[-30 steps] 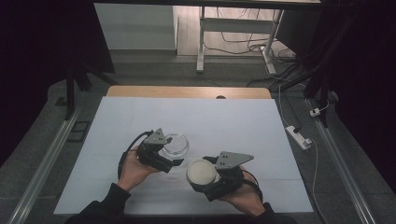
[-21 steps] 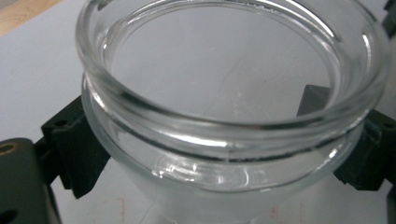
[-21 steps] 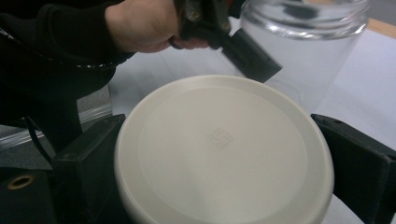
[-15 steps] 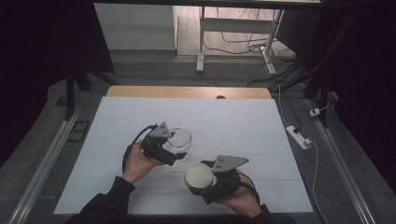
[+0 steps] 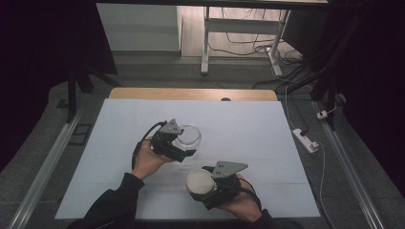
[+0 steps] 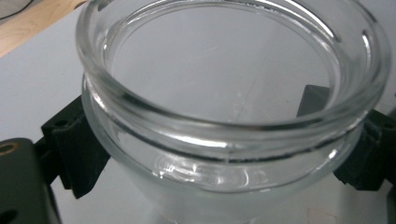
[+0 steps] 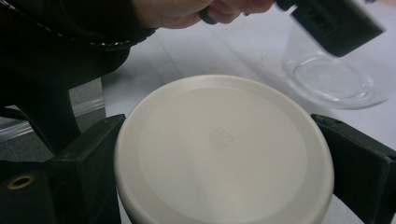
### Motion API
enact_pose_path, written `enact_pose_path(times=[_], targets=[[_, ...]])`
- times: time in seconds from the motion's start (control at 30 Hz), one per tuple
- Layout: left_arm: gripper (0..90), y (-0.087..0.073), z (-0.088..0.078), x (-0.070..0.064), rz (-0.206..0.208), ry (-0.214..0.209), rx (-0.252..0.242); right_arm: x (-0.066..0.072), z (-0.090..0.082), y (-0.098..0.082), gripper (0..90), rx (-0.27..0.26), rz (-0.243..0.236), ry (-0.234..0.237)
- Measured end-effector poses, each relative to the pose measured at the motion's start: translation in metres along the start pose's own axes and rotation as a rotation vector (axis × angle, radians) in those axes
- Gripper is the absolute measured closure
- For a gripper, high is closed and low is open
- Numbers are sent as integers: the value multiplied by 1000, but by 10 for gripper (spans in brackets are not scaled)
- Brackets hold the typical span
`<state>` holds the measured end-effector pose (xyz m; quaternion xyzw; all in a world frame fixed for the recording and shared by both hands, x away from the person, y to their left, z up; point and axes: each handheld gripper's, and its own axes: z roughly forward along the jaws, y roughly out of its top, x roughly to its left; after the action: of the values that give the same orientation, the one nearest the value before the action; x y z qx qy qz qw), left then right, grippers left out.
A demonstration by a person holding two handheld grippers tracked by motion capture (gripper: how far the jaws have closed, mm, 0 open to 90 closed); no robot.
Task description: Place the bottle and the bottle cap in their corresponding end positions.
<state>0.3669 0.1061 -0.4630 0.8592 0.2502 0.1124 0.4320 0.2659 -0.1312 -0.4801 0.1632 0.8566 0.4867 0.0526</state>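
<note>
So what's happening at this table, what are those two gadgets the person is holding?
A person at a white table holds a two-jaw gripper in each hand. The left gripper is clamped around a clear glass jar, which is open at the top and looks empty. The right gripper grips a round cream-coloured lid by its rim, nearer the person and apart from the jar. The lid is off the jar at this moment.

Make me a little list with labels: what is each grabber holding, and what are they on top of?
left gripper: jaws closed on the clear round glass jar
jar: open at the top, looks empty
right gripper: jaws closed on the cream round lid
lid and jar: apart, lid nearer the person
surface: white table cover
</note>
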Motion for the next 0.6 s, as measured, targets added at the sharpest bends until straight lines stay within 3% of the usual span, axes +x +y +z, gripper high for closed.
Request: enact_pose_path(times=[0.6], targets=[[75, 12, 24, 17, 11, 8, -17, 2, 25, -10, 77, 28, -22, 9]])
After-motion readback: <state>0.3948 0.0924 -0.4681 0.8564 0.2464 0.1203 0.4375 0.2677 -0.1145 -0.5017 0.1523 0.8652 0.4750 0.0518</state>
